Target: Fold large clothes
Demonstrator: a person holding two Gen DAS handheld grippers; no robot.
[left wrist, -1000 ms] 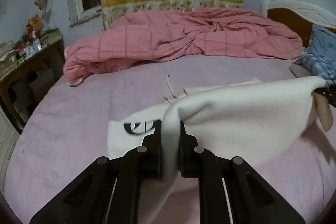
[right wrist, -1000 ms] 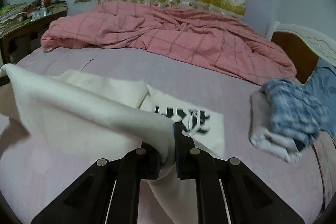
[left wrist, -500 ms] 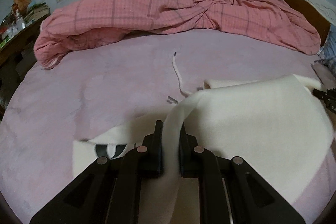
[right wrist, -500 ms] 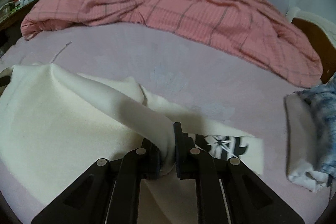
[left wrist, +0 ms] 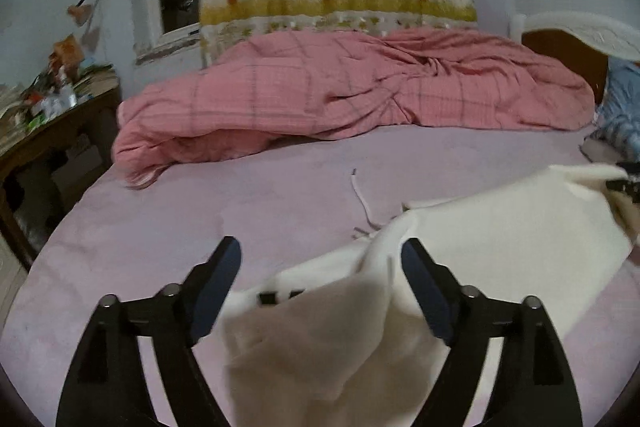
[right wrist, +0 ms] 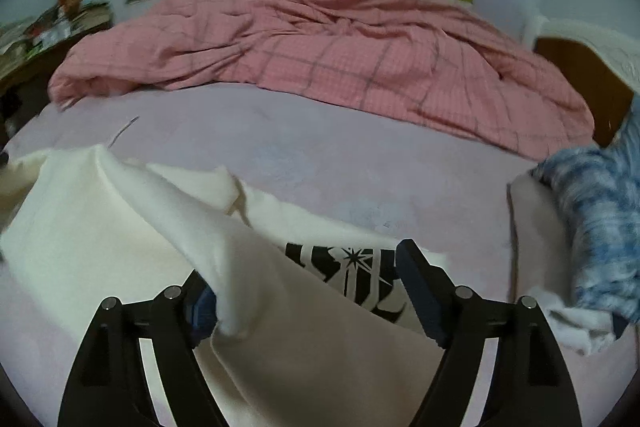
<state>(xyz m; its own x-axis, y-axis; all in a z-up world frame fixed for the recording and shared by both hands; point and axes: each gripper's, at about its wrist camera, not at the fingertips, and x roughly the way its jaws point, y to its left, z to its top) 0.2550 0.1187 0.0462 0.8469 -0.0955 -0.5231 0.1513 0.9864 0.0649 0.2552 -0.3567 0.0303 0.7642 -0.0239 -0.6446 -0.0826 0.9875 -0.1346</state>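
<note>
1. Spanning both views, the bed (left wrist: 280, 195) carries the work; a pink quilt (left wrist: 360, 91) sits bunched at its far side, leaving room to fold.
2. The cream garment (left wrist: 500, 227) lies on the bed, its upper layer draped over the printed part (right wrist: 352, 263), judged a fold just laid.
3. Left gripper (left wrist: 320, 259): fingers have just been opening, now wide, cloth slack between them, unpinched.
4. Right gripper (right wrist: 308, 275): the same, wide, cloth brushing one finger, apparently released.
</note>
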